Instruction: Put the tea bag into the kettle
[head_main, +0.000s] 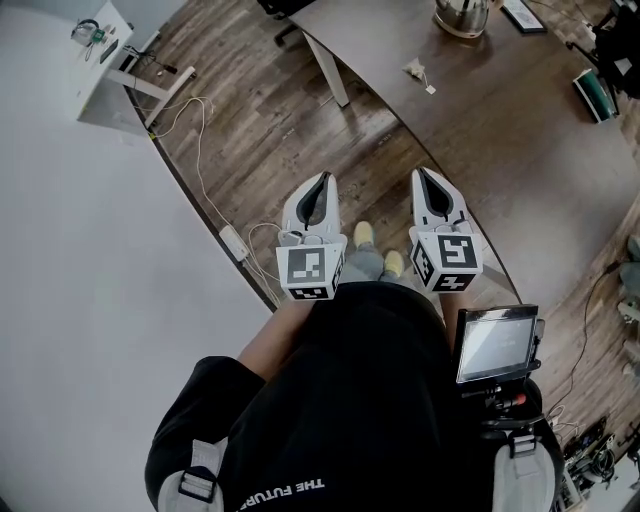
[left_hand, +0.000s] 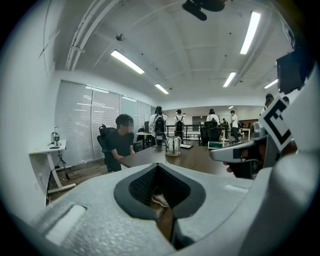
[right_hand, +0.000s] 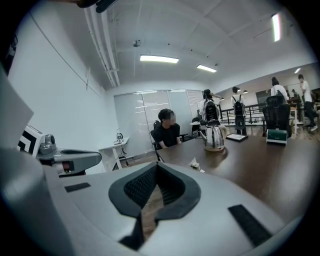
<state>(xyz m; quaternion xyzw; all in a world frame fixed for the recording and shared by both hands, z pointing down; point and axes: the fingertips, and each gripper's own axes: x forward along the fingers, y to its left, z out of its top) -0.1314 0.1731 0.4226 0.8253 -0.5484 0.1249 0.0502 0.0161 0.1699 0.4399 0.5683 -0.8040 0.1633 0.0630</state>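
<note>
Not started yet: left tool (head_main: 321, 182) & right tool (head_main: 425, 178) both closed, empty, w/ small white paper tea bag (head_main: 415, 70) lying on dark brown wooden surface (head_main: 520, 140) near shiny steel kettle (head_main: 461, 14), well ahead; next prob. reach fwd, open over bag.

Seated person (right_hand: 167, 131), white desk (head_main: 100, 75) (beside wall)

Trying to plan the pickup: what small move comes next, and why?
Probably carry the right gripper forward toward the small white tea bag on the brown table: it is shut, empty, far from the bag, with the steel kettle beyond.
</note>
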